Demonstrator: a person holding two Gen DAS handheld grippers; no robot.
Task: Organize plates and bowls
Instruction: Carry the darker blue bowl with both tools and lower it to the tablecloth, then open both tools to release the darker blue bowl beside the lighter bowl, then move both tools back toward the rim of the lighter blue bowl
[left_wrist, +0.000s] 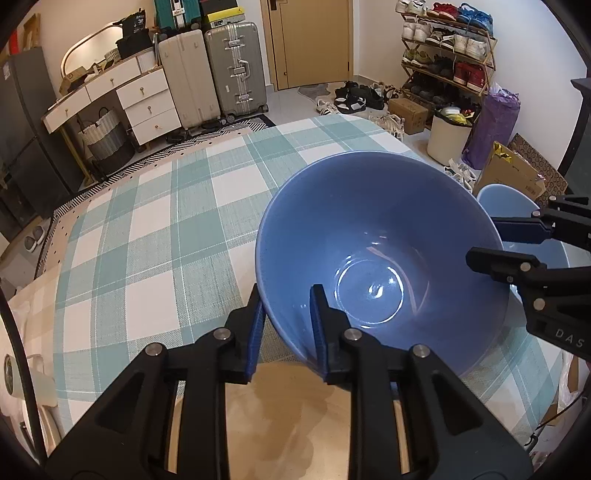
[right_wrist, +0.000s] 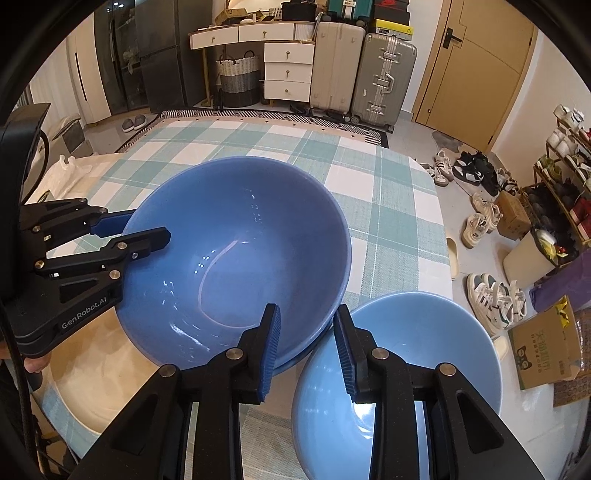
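Note:
A large dark blue bowl (left_wrist: 380, 236) (right_wrist: 236, 254) sits over the checked tablecloth, seemingly nested on another dark blue bowl whose rim shows beneath it (right_wrist: 295, 360). My left gripper (left_wrist: 286, 317) (right_wrist: 146, 227) straddles the bowl's near rim, one finger inside, one outside, jaws apart. My right gripper (right_wrist: 308, 338) (left_wrist: 487, 240) straddles the opposite rim the same way, jaws apart. A light blue bowl (right_wrist: 399, 373) (left_wrist: 509, 206) sits just right of the right gripper, touching the stack.
A tan plate or mat (left_wrist: 288, 413) lies under the near side of the bowls. The checked tablecloth (left_wrist: 166, 229) covers the table. Suitcases (left_wrist: 236, 70), drawers, shoes and boxes stand on the floor beyond the table edge.

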